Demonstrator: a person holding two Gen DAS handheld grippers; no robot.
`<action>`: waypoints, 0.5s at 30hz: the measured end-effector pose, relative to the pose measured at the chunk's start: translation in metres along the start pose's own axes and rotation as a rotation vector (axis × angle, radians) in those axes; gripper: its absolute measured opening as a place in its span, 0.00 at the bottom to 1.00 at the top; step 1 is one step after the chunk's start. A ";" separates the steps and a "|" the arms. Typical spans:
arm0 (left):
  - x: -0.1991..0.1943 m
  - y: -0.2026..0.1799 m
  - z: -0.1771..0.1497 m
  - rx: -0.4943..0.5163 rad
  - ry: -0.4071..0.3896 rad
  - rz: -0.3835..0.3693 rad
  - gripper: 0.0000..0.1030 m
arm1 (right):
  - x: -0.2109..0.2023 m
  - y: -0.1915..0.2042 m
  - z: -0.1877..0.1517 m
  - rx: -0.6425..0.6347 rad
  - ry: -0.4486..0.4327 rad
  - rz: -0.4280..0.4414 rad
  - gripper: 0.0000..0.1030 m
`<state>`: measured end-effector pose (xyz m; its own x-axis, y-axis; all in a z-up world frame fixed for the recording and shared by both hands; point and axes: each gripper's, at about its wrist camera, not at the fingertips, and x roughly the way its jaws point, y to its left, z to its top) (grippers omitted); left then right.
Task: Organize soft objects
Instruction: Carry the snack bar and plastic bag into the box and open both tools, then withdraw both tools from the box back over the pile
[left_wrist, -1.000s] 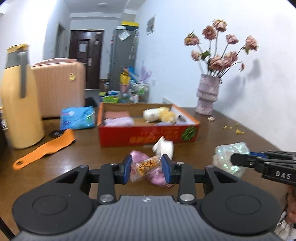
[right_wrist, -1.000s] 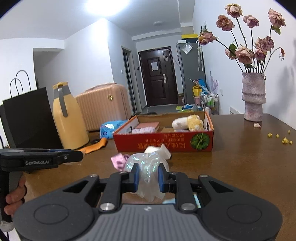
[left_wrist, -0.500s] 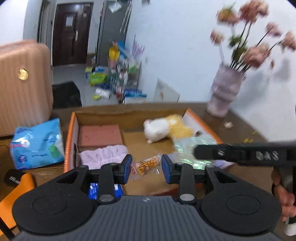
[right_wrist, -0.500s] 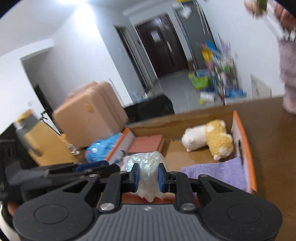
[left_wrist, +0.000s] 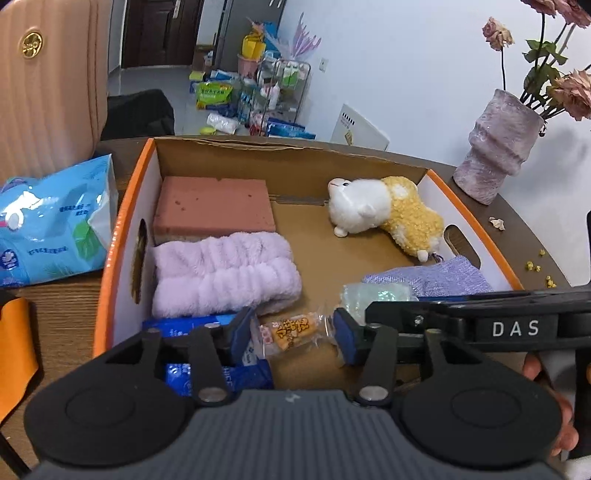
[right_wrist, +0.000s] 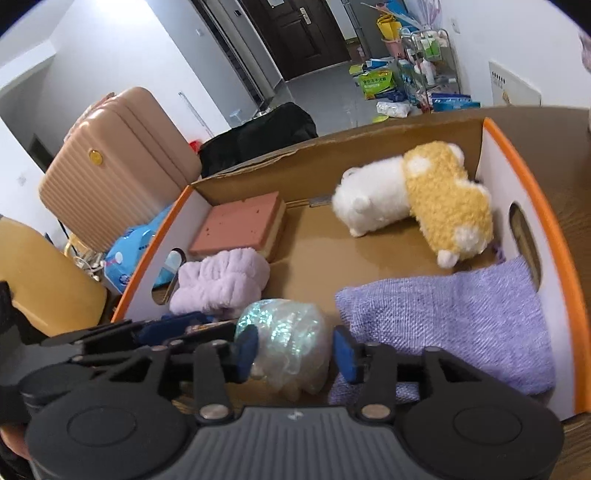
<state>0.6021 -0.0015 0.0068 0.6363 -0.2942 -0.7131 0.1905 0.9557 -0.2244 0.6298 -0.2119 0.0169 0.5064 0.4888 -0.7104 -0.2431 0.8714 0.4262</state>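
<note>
An orange-rimmed cardboard box (left_wrist: 122, 229) holds a pink sponge (left_wrist: 212, 203), a lilac fluffy cloth (left_wrist: 225, 277), a white and yellow plush toy (left_wrist: 388, 214) and a purple knitted cloth (right_wrist: 450, 321). My left gripper (left_wrist: 291, 338) hangs over the box's near end. Its jaws are opening, and a small orange snack packet (left_wrist: 290, 330) lies loose between the pads. My right gripper (right_wrist: 295, 352) is just to its right, also over the box. Its jaws are opening around a crumpled shiny clear bag (right_wrist: 288, 343), with a gap at the right pad.
A blue tissue pack (left_wrist: 51, 225) lies on the wooden table left of the box, with a pink suitcase (left_wrist: 48, 81) behind it. A blue packet (left_wrist: 184, 325) sits in the box's near left corner. A lilac vase (left_wrist: 495, 147) of dried roses stands at the far right.
Both grippers have travelled from the table in front of the box to above its inside and tipped downward. Both pairs of jaws, shut on the packet and the bag before, have spread apart.
</note>
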 end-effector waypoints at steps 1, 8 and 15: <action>-0.003 0.000 0.001 -0.004 0.009 0.002 0.59 | -0.006 0.003 0.001 -0.012 -0.001 -0.008 0.45; -0.042 -0.019 0.002 0.058 0.013 0.053 0.71 | -0.063 0.015 0.007 -0.073 -0.038 -0.095 0.56; -0.109 -0.038 -0.030 0.078 0.004 0.065 0.80 | -0.149 0.020 -0.032 -0.101 -0.114 -0.118 0.58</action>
<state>0.5026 -0.0061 0.0732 0.6463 -0.2315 -0.7271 0.2067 0.9704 -0.1252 0.5233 -0.2664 0.1133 0.6251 0.3801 -0.6817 -0.2554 0.9249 0.2816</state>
